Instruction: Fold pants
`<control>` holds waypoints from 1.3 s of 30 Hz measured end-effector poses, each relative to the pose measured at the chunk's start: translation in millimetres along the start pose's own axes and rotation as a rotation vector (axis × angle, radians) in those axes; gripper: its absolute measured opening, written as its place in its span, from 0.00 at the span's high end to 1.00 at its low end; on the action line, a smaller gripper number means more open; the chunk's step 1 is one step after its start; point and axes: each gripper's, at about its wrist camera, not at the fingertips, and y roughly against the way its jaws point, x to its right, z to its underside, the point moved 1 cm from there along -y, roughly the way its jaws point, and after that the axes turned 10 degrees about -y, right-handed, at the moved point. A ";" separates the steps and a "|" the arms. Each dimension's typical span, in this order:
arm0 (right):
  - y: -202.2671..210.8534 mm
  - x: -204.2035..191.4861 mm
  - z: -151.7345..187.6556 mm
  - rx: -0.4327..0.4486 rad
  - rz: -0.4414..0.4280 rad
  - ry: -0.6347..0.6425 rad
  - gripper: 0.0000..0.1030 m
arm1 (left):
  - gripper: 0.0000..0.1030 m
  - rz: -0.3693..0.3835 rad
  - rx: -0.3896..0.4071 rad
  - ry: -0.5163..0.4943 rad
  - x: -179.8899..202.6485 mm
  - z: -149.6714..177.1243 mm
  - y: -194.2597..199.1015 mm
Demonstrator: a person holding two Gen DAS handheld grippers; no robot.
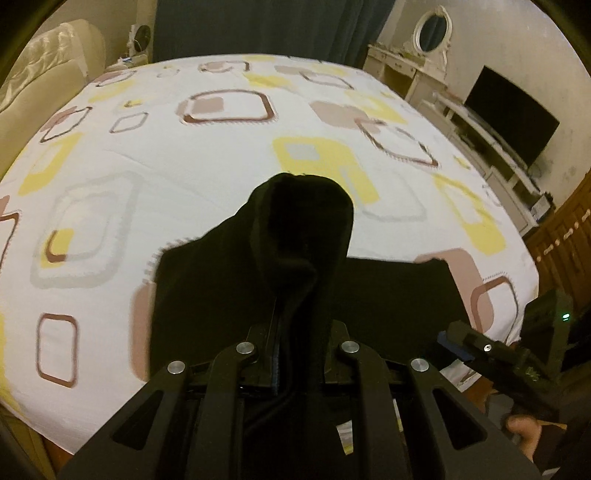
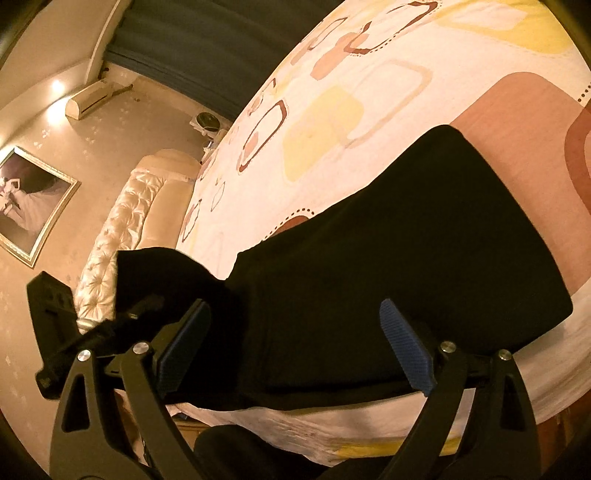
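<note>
Right now the left gripper (image 1: 299, 347) is clamped tight on a bunched ridge of the black pants (image 1: 303, 236), lifting that fold into a hump above the rest of the cloth. Over on the other side, the right gripper (image 2: 295, 347) hangs with its blue pads (image 2: 406, 347) spread wide apart, nothing between them, just over the near edge of the pants (image 2: 406, 229). From the left wrist view it shows at the right edge, beside the cloth (image 1: 476, 343). Most of the garment lies flat on the bed (image 1: 184, 155), near its front edge, on a white sheet patterned with yellow, pink and brown squares. Beyond the bed stand a cream padded headboard (image 2: 122, 236), dark curtains (image 1: 266, 26) and a dark television screen (image 1: 513, 114).
</note>
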 end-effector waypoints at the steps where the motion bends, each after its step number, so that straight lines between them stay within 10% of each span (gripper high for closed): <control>1: 0.6 1.7 -1.1 0.004 0.002 -0.007 0.10 | 0.87 -0.003 -0.010 -0.004 6.4 1.0 -6.4; 12: 0.3 14.2 -7.2 0.008 -0.002 -0.055 0.10 | 0.87 -0.133 -0.093 -0.076 52.0 18.6 -70.7; 39: 1.1 21.7 -11.2 0.009 -0.008 -0.085 0.09 | 0.79 -0.262 -0.061 -0.196 80.2 26.7 -81.9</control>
